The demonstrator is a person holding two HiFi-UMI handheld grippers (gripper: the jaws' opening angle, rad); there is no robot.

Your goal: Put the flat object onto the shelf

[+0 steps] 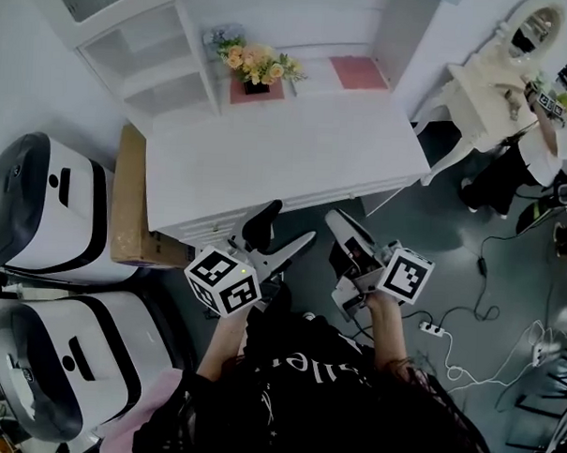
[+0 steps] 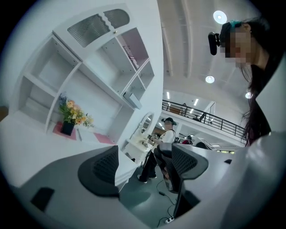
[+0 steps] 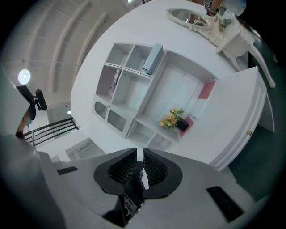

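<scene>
Most of the thin, dark, pale-edged flat object [image 3: 141, 180] is lying hidden between the black ribbed pads of the right gripper [image 3: 139, 167]. Only its narrow edge is showing, running toward 6 o'clock into the gripper's body, so its face and full outline are not readable. In the head view it is not standing out from the gripper around it. The right jaws are pressing together on the flat object. The left gripper [image 2: 143, 165] is holding its jaws wide, with nothing between them. The white shelf unit [image 3: 134, 89] is sitting at 12 o'clock from the right jaws, well apart. Yellow flowers in a black pot [image 3: 173, 120] are standing at 1 o'clock on the white desk [image 1: 287, 155].
</scene>
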